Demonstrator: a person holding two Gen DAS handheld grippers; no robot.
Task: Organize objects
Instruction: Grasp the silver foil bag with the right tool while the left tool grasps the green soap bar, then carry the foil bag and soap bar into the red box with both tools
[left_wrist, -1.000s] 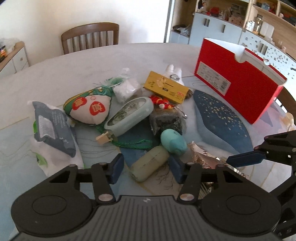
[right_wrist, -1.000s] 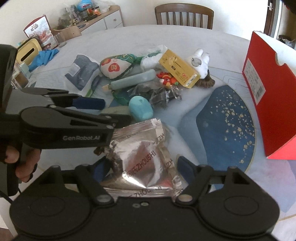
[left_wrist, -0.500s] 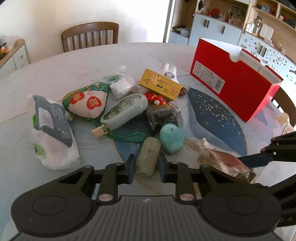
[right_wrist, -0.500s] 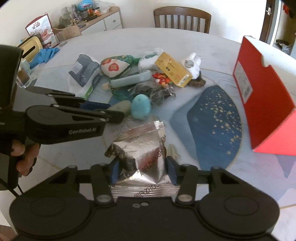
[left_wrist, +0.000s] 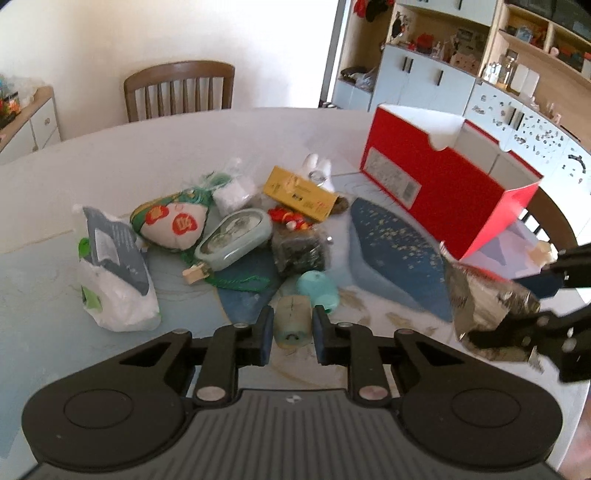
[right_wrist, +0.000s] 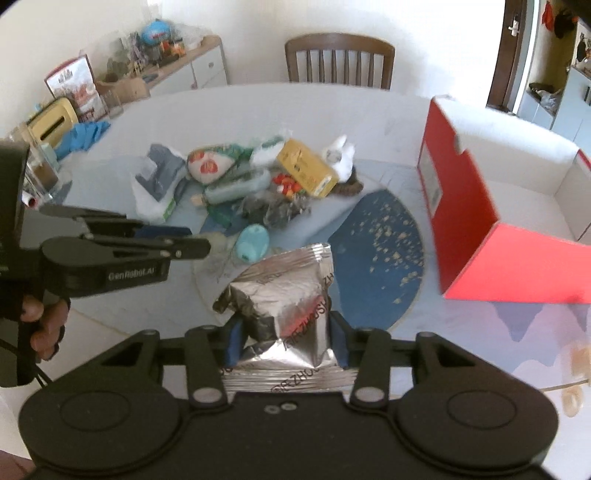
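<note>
The left gripper (left_wrist: 292, 334) is squeezing a little pale green tube (left_wrist: 292, 319) just above the round table (left_wrist: 110, 155). The right gripper (right_wrist: 286, 341) is pinching a shiny silver bag (right_wrist: 284, 295) up in the air. Only the right view is looking down into the red box (right_wrist: 465, 199), showing its white inside. Only the left view is showing the tall shelves (left_wrist: 480, 48) behind that box.
</note>
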